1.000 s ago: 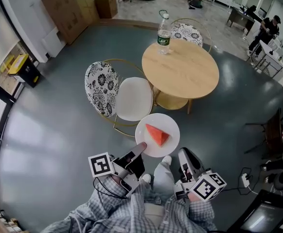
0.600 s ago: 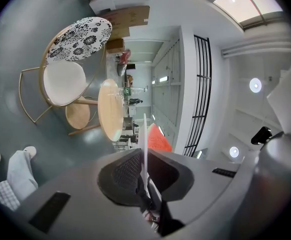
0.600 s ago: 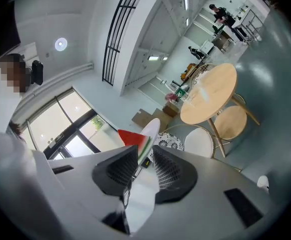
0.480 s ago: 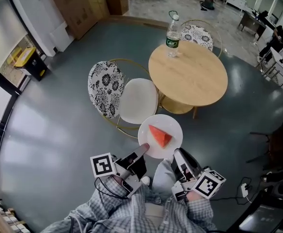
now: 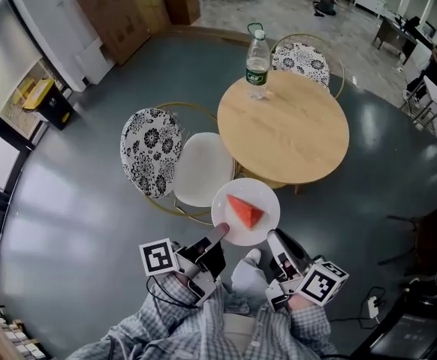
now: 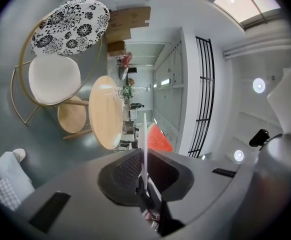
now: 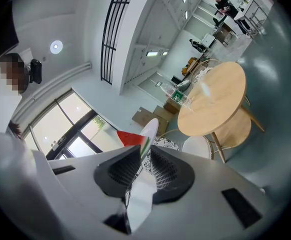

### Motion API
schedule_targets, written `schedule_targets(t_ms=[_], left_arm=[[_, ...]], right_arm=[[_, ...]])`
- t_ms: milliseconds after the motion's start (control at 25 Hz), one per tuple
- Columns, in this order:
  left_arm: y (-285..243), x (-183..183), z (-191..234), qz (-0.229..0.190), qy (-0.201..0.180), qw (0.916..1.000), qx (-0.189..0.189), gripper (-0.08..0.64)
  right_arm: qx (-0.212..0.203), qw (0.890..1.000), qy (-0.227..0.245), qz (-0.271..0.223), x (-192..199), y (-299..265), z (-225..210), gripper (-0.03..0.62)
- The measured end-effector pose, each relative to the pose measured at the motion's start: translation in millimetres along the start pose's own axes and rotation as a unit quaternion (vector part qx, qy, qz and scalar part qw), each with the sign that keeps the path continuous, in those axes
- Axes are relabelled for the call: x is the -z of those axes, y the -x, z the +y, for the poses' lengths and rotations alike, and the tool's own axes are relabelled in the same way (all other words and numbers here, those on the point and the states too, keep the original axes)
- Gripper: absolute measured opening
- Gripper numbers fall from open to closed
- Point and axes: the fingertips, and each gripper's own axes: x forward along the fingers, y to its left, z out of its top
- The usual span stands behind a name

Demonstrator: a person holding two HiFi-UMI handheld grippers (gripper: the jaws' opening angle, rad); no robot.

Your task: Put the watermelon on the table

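The forearms in checked sleeves (image 5: 166, 325) reach forward side by side, holding the left tongs (image 5: 217, 235) and the right tongs (image 5: 274, 240) roughly level, each with its jaws clamped on the near rim of the plate (image 5: 237, 188), one at either side.

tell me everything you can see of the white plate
The white plate is round, plain and smooth, with a slight gloss and a thin rim. It looks like ceramic or plastic. It is carried roughly level in the air, just short of the near edge of the round wooden table, not on it. A red watermelon wedge with a green rind lies on it. The left gripper pinches its near left rim and the right gripper its near right rim.
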Motion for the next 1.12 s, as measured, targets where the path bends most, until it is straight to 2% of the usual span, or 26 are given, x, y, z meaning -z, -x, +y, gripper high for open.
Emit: schedule_targets(t_ms=[400, 800, 1120], left_arm=[[-62.2, -19.2, 0.3, -0.031, 0.002, 0.9995, -0.01, 0.025], [-89.3, -37.9, 20.6, -0.051, 0.001, 0.9981, -0.035, 0.025], [-108.2, -70.9, 36.9, -0.043, 0.01, 0.9979, -0.047, 0.025]], right_arm=[[-0.01, 0.999, 0.005, 0.038, -60.0, -26.3, -31.3, 0.067], [-0.007, 0.998, -0.016, 0.064, -76.0, -52.7, -63.7, 0.067], [0.014, 0.997, -0.024, 0.068, -85.8, -86.1, -81.4, 0.067]])
